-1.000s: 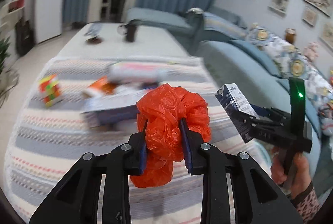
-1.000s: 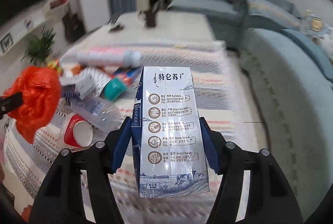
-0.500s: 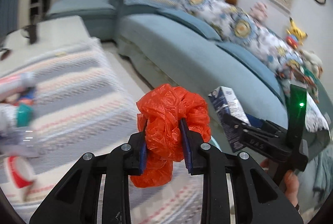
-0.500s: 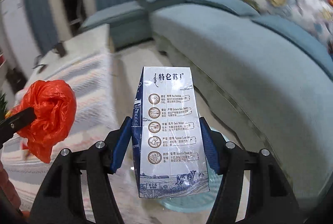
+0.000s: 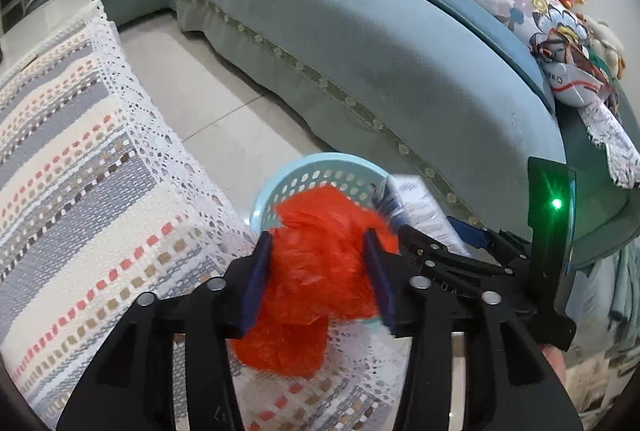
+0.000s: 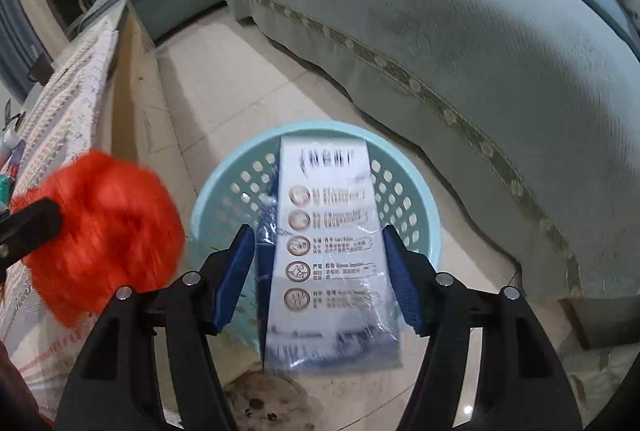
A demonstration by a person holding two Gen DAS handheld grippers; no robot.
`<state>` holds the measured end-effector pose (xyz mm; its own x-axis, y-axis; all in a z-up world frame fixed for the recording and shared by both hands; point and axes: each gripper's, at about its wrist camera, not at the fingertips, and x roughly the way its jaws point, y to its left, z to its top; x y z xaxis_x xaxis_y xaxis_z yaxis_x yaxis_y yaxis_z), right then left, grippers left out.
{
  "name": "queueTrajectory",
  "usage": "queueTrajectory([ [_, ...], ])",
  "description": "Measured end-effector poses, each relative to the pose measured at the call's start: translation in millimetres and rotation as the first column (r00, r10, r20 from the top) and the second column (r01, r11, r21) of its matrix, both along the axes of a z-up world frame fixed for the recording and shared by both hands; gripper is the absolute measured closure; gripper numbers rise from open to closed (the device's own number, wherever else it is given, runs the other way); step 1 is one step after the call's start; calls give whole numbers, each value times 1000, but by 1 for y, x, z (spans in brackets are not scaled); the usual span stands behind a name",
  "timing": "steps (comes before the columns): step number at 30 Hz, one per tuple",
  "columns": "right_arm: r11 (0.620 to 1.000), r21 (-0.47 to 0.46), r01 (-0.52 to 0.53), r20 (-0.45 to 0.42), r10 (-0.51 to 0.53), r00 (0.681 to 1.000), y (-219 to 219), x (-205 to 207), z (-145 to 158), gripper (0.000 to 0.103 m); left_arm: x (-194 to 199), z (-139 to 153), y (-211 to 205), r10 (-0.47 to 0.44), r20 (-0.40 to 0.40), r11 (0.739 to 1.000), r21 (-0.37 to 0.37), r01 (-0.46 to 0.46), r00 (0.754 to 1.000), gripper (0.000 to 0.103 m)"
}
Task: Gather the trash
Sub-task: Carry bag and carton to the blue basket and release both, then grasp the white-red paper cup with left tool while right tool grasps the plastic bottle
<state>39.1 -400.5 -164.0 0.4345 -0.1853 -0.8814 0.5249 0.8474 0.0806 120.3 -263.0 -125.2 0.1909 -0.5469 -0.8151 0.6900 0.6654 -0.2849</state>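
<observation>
Both tongs loaded, over the basket.
Left tongs [image 5: 318,273] clamped on crumpled orange plastic bag [image 5: 316,271] at the tabletop [image 5: 80,167] edge — right tongs [image 6: 320,277] clamped on milk carton [image 6: 326,251], above light-blue basket [image 6: 416,191] on the floor [image 6: 224,79].

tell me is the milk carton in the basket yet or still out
Still out. The milk carton sits between the right gripper fingers, above the light blue basket. Whether the grip has loosened, cannot tell.
</observation>
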Motion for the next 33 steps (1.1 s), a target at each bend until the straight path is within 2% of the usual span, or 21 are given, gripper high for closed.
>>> queueTrajectory([
  [5,1000,-2,11,2,-11,1000,2,-2,0,38,-2,11,17,17,12,1000,-19,-17,1000,53],
  [8,1000,-8,-3,23,3,1000,8,-4,11,38,0,23,32,49,28,998,-36,-48,998,52],
  [15,990,-57,-130,149,137,979,56,-1,59,39,-3,60,88,174,87,984,-65,-169,981,51],
  [17,982,-78,-173,195,186,963,74,1,75,39,-4,72,114,234,110,971,-77,-227,966,45],
  [19,966,-115,-230,248,252,936,100,5,95,40,-7,85,146,307,140,950,-95,-296,941,39],
  [21,950,-142,-278,284,308,908,123,10,108,41,-8,94,173,369,160,929,-100,-357,915,38],
  [23,933,-156,-325,313,359,879,146,17,120,41,-10,102,206,447,186,894,-96,-437,875,35],
  [25,907,-163,-388,339,421,842,173,26,128,41,-11,108,237,524,213,851,-89,-518,824,25],
  [26,894,-167,-416,342,448,826,185,31,131,41,-13,109,255,570,227,819,-84,-567,789,23],
  [28,859,-182,-479,339,512,789,215,45,133,41,-13,107,287,636,236,766,-71,-639,735,18],
  [30,828,-189,-527,341,559,756,239,57,131,41,-11,101,307,673,224,731,-58,-680,705,18],
  [33,796,-171,-580,360,599,716,264,71,127,41,-4,84,331,716,162,692,-43,-721,679,18],
])
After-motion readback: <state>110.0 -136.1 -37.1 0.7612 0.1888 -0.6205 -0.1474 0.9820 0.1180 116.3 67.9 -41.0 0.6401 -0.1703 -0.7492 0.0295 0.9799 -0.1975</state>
